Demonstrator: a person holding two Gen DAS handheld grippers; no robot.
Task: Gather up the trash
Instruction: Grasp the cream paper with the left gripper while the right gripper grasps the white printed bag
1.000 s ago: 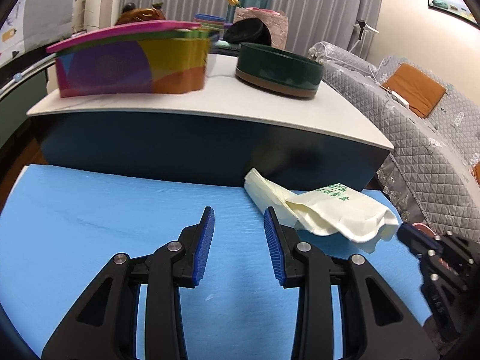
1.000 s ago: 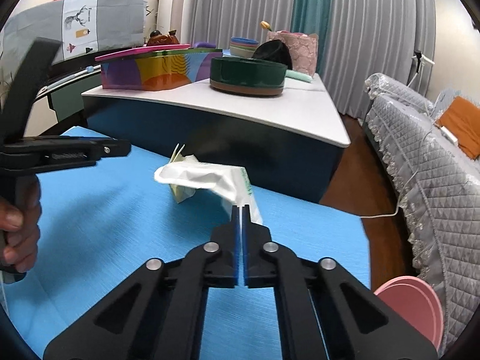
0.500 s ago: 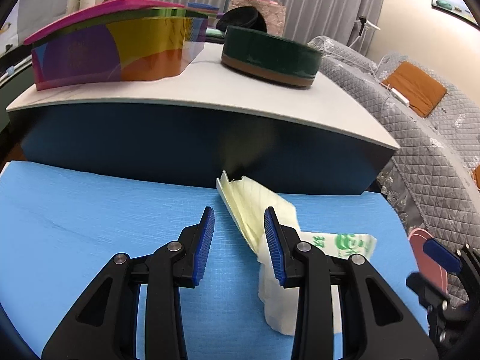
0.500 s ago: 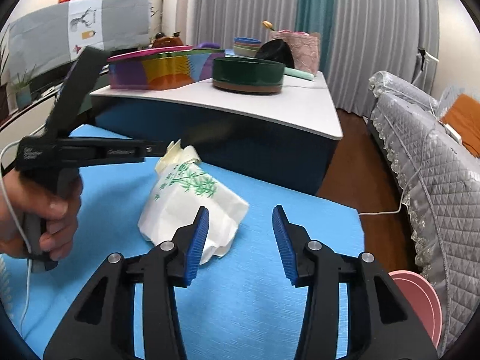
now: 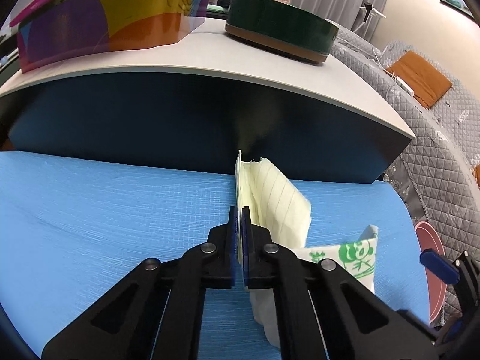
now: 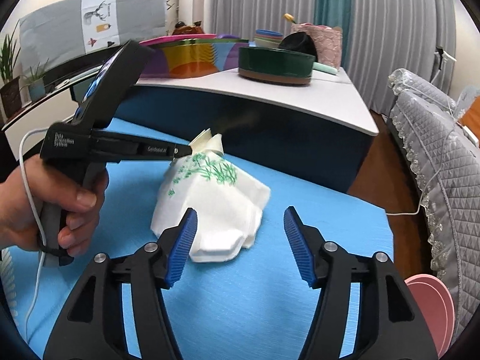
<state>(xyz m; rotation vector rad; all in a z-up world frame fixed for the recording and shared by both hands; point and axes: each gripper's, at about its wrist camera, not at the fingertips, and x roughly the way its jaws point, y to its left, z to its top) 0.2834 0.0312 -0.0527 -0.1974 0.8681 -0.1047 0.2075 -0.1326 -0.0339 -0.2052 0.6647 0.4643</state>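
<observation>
A crumpled white wrapper (image 6: 216, 198) with green bamboo print rests on the blue mat (image 6: 300, 300), its cream lined flap (image 5: 276, 198) standing up. My left gripper (image 5: 239, 210) is shut on the flap's top edge; in the right wrist view a hand holds the left gripper (image 6: 187, 150), pinching the wrapper's peak. My right gripper (image 6: 240, 210) is just in front of the wrapper's near side, its jaws opening. The wrapper's lower edge lies between its fingers, and the pads do not press on it.
A low table (image 5: 210, 57) with a white top and dark front stands right behind the mat, carrying a colourful box (image 5: 105, 21) and a round green tin (image 5: 279, 36). A pink dish (image 6: 432, 306) and a grey quilted sofa (image 6: 435, 150) are at the right.
My right gripper let go of the wrapper and spread its jaws; the wrapper settled onto the mat. My left gripper moved in and closed on the wrapper's upright flap.
</observation>
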